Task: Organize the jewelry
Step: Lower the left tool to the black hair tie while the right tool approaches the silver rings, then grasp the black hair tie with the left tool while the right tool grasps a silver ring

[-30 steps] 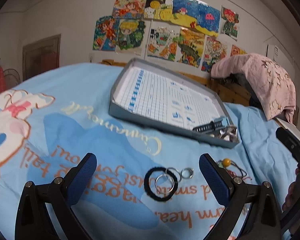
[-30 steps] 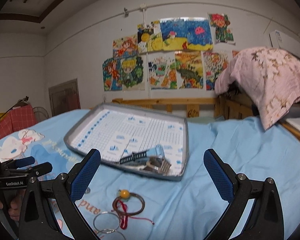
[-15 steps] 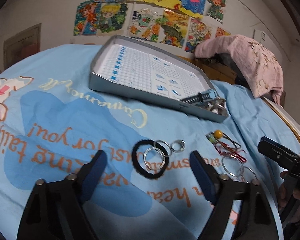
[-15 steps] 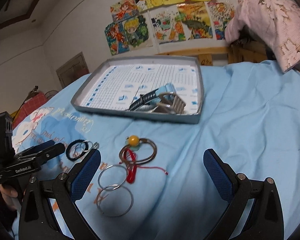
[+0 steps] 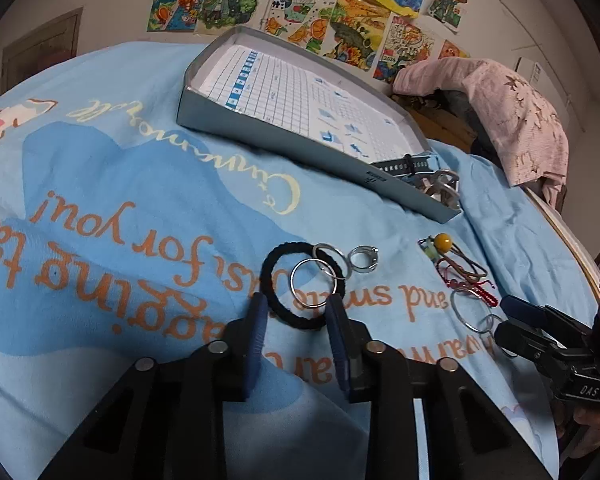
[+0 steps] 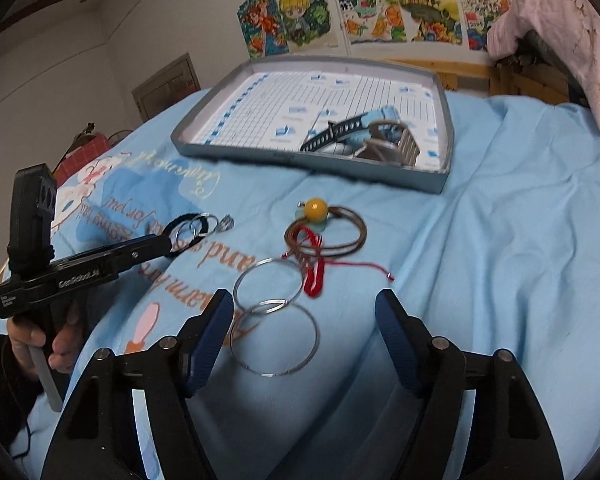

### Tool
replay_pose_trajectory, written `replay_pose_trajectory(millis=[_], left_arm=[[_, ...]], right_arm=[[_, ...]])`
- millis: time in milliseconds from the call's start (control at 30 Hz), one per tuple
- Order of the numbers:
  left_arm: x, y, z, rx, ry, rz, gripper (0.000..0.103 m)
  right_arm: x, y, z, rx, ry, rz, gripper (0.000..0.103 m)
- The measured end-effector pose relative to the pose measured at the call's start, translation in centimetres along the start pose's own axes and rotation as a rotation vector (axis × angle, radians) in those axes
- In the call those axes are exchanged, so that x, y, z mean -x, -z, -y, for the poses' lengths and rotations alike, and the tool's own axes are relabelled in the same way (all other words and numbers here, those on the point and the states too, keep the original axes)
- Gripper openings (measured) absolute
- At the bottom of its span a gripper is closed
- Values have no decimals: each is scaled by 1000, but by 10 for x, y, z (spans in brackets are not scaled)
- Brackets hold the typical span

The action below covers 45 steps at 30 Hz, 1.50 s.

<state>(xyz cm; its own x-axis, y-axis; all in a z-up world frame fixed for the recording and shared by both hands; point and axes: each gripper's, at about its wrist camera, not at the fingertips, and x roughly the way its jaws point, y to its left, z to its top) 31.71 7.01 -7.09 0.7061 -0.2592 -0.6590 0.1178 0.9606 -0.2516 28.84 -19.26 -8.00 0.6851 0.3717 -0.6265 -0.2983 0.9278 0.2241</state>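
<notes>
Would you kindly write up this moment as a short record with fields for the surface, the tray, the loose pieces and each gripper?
surface: blue printed bedsheet
tray: grey tray, holding a watch
loose pieces: black hair tie, small rings, two large rings, bead bracelet
left gripper: jaws closing around the hair tie's edge and one small ring
right gripper: jaws closing, the large rings between them, untouched

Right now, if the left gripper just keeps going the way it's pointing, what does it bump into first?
Most likely the black hair tie, whose near edge lies between the closing jaws of the left gripper, with a silver ring on top of it. Depth is hard to judge, so it might hit the blue sheet first.
</notes>
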Motion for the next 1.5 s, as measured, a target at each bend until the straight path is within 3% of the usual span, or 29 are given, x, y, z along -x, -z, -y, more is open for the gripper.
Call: replay_pose_trajectory(millis=[433, 867, 1033, 1100, 1500], left_arm=[[-10, 2, -1, 0, -28, -27, 6], [-3, 3, 2, -19, -27, 8, 5], [7, 3, 3, -16, -16, 41, 5], [10, 3, 1, -3, -8, 52, 5], [29, 5, 7, 4, 55, 94, 5]], right_arm=[[-5, 3, -16, 50, -6, -43, 66], [-4, 4, -18, 59, 22, -34, 39], [-1, 3, -17, 56, 11, -16, 39], [1, 2, -17, 60, 12, -3, 13], [10, 0, -23, 102, -33, 51, 3]])
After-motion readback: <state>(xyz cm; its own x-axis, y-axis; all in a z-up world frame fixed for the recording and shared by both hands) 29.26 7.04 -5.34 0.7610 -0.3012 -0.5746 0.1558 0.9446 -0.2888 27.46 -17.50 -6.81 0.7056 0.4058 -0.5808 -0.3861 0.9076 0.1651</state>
